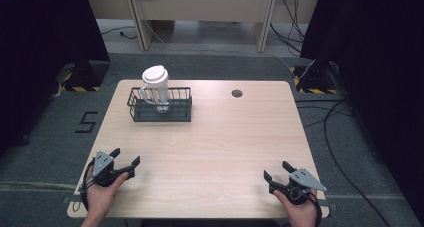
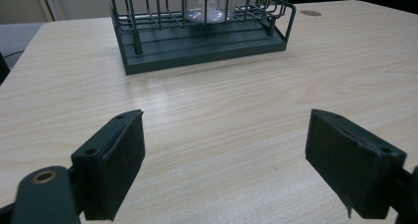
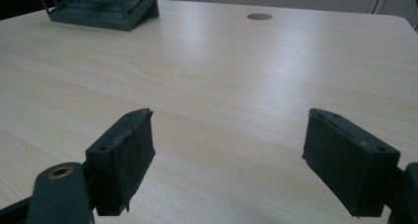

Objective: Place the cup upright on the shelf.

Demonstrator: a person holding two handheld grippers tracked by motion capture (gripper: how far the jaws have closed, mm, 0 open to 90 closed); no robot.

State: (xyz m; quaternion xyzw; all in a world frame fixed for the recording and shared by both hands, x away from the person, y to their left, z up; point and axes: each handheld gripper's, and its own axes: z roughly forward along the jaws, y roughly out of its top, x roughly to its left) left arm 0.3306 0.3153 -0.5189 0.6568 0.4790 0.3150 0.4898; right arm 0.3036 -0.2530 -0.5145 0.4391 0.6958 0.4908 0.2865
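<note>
Resting low at the near corners of the wooden table (image 1: 225, 142): left gripper (image 1: 126, 159) and right gripper (image 1: 275, 171), both spread wide, gripping nothing. Standing upright farther back, inside a dark wire basket (image 1: 161, 106) toward the far left: a white lidded cup (image 1: 156, 87).

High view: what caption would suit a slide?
Two open grippers rest on a table; a lidded cup stands in a wire basket.

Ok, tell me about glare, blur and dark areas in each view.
High view: evenly lit table, sharp, flanked by near-black curtains; the cup is bright but readable. Left gripper view: pale sheen on the wood before the wire basket, the open left gripper slightly soft up close. Right gripper view: broad glare streak across the tabletop, the basket a little blurred at top left, the right gripper open.
</note>
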